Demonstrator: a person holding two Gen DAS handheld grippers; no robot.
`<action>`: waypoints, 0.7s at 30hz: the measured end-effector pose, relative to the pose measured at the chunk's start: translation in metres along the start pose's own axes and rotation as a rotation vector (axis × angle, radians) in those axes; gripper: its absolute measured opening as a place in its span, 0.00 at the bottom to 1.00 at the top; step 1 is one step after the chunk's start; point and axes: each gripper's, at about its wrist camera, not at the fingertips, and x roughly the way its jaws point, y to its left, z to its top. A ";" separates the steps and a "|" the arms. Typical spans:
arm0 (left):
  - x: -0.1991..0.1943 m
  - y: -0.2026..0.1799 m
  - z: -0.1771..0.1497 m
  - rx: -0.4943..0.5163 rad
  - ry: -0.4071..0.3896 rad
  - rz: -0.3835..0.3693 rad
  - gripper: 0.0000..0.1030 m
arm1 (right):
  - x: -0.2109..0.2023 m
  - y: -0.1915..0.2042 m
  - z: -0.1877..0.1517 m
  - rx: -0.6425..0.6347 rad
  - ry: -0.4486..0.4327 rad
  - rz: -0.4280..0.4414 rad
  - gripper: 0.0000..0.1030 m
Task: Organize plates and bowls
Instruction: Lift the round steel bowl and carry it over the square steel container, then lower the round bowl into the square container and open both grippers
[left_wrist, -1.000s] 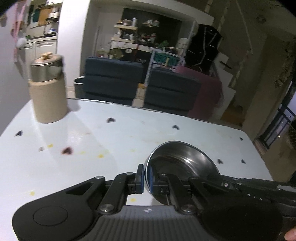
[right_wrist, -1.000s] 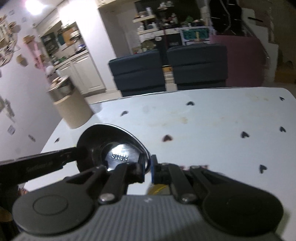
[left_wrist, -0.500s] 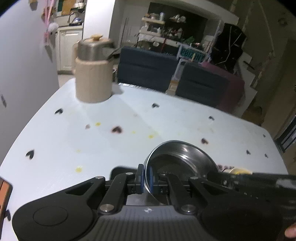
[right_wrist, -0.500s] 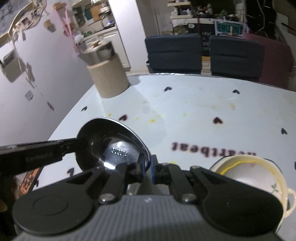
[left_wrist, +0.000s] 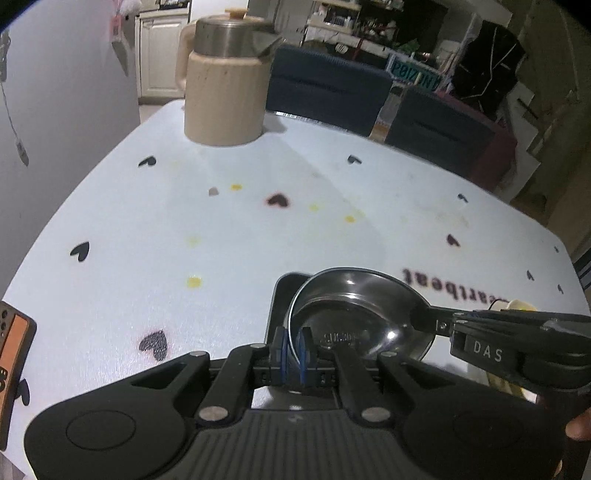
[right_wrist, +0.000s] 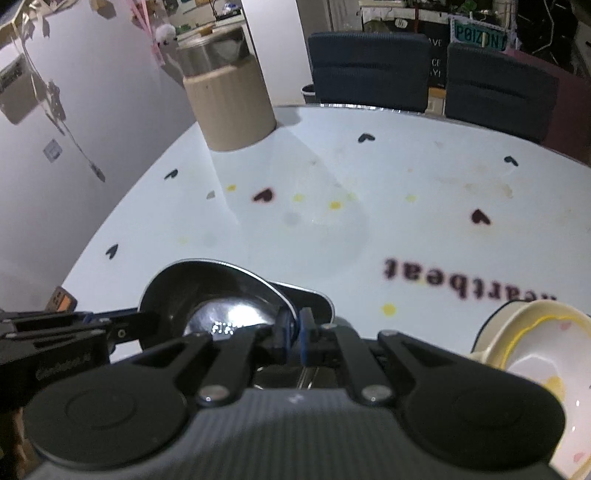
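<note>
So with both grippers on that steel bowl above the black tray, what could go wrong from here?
1. The left gripper and right gripper each pinch only the thin rim of the steel bowl; uneven motion could twist it loose.
2. The bowl sits tilted over the black tray, so its edge may catch the tray wall.
3. The cream bowl lies close to the right gripper and could be bumped.

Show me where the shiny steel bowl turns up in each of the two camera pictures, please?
Left wrist view: the steel bowl sits low, right of centre, its near rim between the left gripper pads.
Right wrist view: the steel bowl sits low, left of centre, its rim pinched by the right gripper.
Shared landmark: the beige jug at the table's far left.
</note>
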 end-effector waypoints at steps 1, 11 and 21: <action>0.002 0.001 -0.001 0.000 0.010 0.002 0.07 | 0.004 0.000 0.001 0.000 0.009 0.000 0.06; 0.014 0.000 -0.005 0.015 0.055 0.006 0.08 | 0.032 0.008 -0.002 -0.004 0.058 -0.016 0.06; 0.026 -0.001 -0.008 0.036 0.093 0.013 0.11 | 0.034 0.002 -0.003 0.007 0.070 -0.014 0.07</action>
